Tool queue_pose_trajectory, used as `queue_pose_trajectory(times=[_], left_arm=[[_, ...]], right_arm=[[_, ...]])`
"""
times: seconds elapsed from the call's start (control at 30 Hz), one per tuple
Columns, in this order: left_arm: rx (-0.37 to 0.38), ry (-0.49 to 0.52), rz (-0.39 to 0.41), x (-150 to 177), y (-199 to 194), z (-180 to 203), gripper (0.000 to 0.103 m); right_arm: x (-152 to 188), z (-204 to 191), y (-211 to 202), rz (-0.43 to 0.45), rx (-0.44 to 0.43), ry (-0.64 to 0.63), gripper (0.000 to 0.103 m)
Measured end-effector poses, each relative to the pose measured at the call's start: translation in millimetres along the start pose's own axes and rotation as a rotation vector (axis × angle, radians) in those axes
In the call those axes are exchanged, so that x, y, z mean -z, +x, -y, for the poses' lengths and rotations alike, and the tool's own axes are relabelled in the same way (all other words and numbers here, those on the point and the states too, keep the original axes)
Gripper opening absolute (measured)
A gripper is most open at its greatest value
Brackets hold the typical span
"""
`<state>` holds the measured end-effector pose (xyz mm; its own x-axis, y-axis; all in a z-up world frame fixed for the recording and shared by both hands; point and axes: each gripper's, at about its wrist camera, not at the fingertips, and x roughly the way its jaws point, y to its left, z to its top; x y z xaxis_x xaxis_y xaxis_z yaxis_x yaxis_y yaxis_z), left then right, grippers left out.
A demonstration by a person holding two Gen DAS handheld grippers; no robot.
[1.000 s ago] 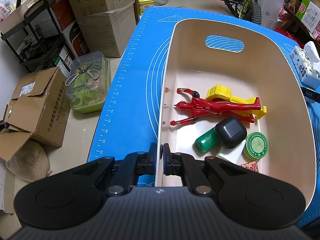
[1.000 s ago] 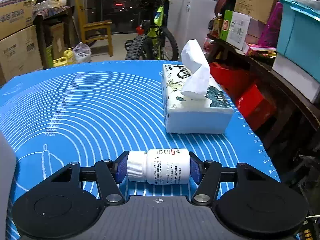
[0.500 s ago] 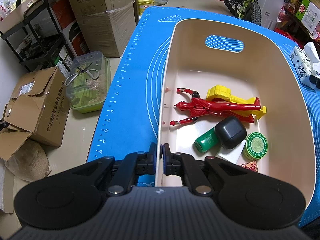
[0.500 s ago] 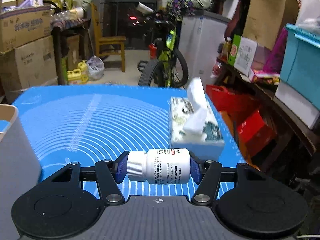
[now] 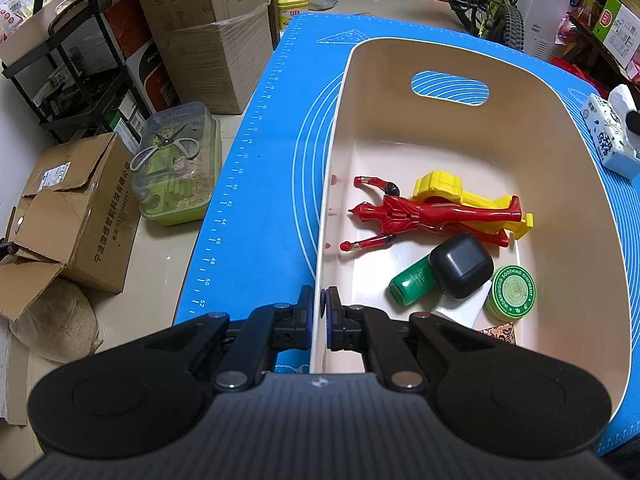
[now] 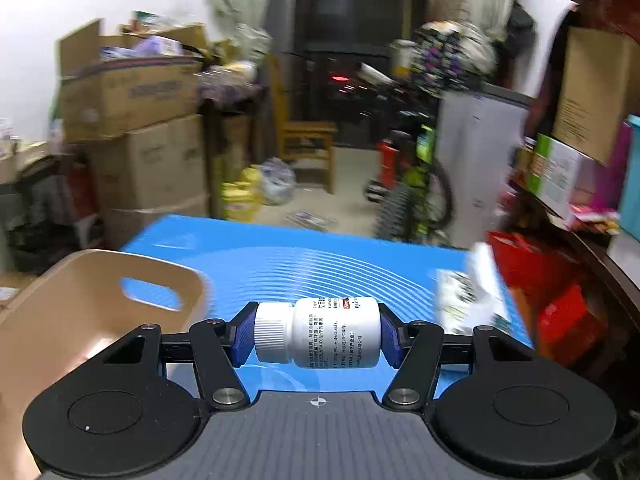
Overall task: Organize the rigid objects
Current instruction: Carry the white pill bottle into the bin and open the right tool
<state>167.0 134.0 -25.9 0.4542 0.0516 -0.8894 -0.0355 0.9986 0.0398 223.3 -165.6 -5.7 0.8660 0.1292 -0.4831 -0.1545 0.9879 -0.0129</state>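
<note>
My left gripper (image 5: 319, 312) is shut on the near left rim of a cream plastic bin (image 5: 560, 152) standing on the blue mat (image 5: 264, 184). In the bin lie a red toy figure (image 5: 424, 216), a yellow toy (image 5: 460, 196), a black case (image 5: 460, 266), a green bottle (image 5: 410, 282) and a green ointment tin (image 5: 513, 292). My right gripper (image 6: 317, 338) is shut on a white pill bottle (image 6: 320, 338), held sideways above the mat (image 6: 320, 268), to the right of the bin (image 6: 60, 320).
A tissue box (image 5: 610, 140) lies on the mat right of the bin; it also shows in the right wrist view (image 6: 472, 300). Cardboard boxes (image 5: 72, 216) and a clear container with scissors (image 5: 176, 164) stand on the floor at left. A bicycle (image 6: 412, 192) stands beyond the table.
My right gripper has lifted with the white pill bottle and swung left, bringing the bin into its view. The left gripper and the bin have not moved.
</note>
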Motion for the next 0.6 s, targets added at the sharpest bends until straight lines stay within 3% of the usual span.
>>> queue_pose_trajectory(times=[0.33,0.6], left_arm=[[0.001,-0.003,0.0,0,-1,-1,0.008],[0.001,-0.002,0.0,0,-1,-1,0.008]], right_arm=[[-10,-80,-23,0.018,-0.243,-0.145,0.064],[11,-131,-18,-0.053,-0.339,-0.243,0.064]])
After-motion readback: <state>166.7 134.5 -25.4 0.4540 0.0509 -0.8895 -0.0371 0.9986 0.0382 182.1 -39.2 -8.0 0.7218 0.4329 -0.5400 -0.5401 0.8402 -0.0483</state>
